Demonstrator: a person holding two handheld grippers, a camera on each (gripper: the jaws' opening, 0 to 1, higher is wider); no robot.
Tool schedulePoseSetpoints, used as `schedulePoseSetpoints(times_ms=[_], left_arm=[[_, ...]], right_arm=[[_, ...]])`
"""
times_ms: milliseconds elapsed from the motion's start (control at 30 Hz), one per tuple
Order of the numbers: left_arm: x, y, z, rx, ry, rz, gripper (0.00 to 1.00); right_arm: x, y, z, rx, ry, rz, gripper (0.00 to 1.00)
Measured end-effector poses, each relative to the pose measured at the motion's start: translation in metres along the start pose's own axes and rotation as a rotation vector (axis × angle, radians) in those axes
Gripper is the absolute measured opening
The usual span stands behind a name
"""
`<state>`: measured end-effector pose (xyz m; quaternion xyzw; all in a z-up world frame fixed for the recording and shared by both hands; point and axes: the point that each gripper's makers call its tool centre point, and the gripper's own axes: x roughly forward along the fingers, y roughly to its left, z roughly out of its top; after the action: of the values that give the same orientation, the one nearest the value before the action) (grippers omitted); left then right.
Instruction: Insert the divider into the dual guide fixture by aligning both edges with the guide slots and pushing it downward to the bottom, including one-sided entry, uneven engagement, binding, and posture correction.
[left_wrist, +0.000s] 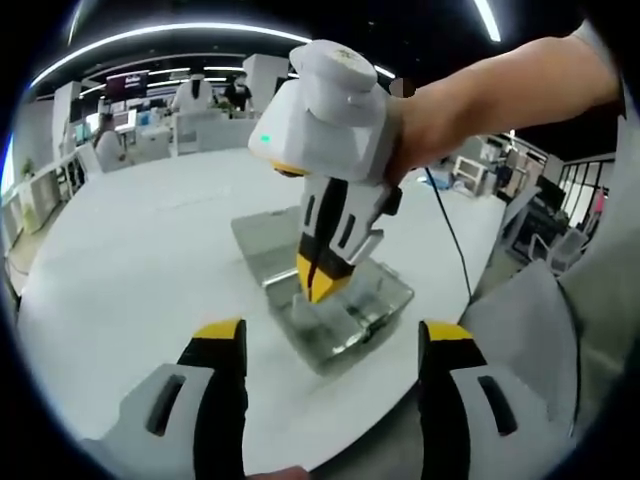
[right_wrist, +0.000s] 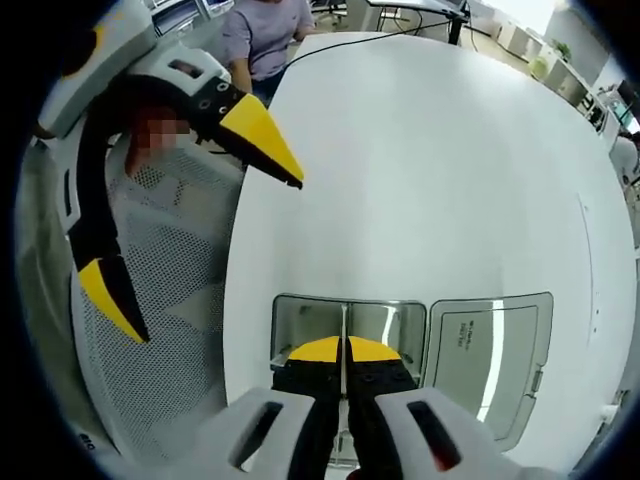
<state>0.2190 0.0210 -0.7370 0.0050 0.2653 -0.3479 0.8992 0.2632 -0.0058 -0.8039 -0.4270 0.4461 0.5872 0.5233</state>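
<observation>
Divider (right_wrist: 344, 330) pinched upright by right hand-held gripper (right_wrist: 344, 352) — inside fixture (right_wrist: 300, 325).

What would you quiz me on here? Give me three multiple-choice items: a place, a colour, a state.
1. Where does the fixture sit?
A. on a white table
B. on a chair
C. on the floor

2. What colour are the right gripper's tips?
A. red
B. green
C. yellow

3. How is the right gripper?
A. wide open
B. shut on the divider
C. lying on the table

Answers:
1 A: the fixture rests on the round white table.
2 C: the right gripper ends in yellow tips on black fingers.
3 B: its jaws meet on the thin divider, which stands over the fixture.
</observation>
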Motion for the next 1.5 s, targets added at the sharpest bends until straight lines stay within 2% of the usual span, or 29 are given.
schedulePoseSetpoints(times_ms=[500,967,1500], left_arm=[[0.002,-0.001,-0.001,0.001,0.001,-0.005,0.68],[0.002,-0.002,0.0,0.0,-0.001,-0.005,0.68],[0.003,-0.003,-0.001,0.001,0.002,-0.006,0.68]], right_arm=[[-0.004,-0.001,0.001,-0.03,-0.002,0.003,0.0],[-0.011,0.004,0.005,-0.013,-0.015,0.008,0.0],[-0.012,-0.006,0.002,0.016,-0.023,0.0,0.0]])
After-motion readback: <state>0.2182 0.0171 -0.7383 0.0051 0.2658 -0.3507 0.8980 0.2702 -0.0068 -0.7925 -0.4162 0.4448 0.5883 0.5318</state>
